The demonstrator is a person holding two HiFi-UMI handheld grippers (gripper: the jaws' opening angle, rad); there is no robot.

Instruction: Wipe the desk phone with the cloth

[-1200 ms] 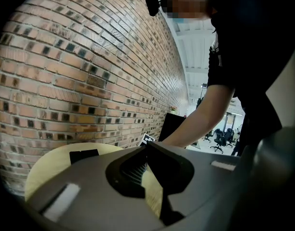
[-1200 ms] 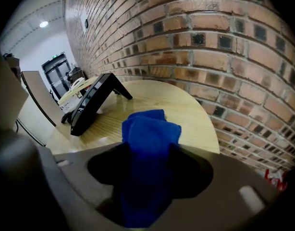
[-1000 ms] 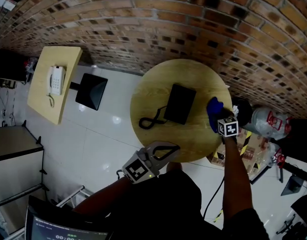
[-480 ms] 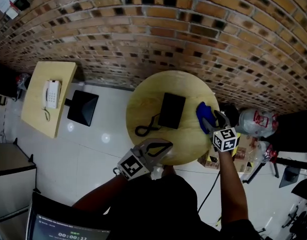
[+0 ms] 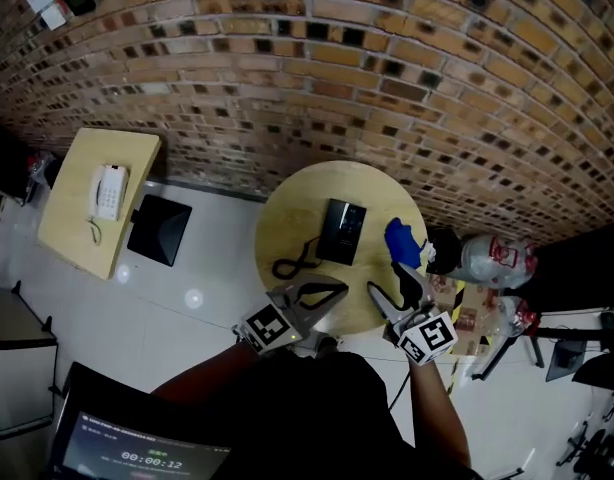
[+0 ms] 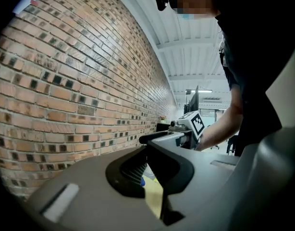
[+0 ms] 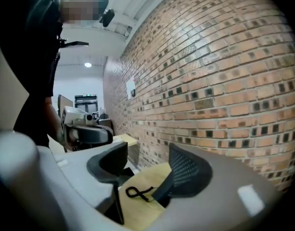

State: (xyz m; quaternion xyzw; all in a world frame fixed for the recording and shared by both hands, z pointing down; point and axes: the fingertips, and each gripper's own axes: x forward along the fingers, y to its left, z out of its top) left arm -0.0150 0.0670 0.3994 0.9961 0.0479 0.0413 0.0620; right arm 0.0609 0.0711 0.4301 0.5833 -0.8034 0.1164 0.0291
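The black desk phone (image 5: 342,231) lies mid-counter (image 5: 283,200), its long axis running 12 to 6 o'clock. The blue cloth (image 5: 402,240) sits at its 3 o'clock. The right tool (image 5: 391,286) gapes wide and empty, and the left tool (image 5: 337,289) is closed and empty.

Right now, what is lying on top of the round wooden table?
On the round wooden table lie a black desk phone, its looped black cord and a crumpled blue cloth near the edge. Whatever is beneath the phone or cloth is covered.
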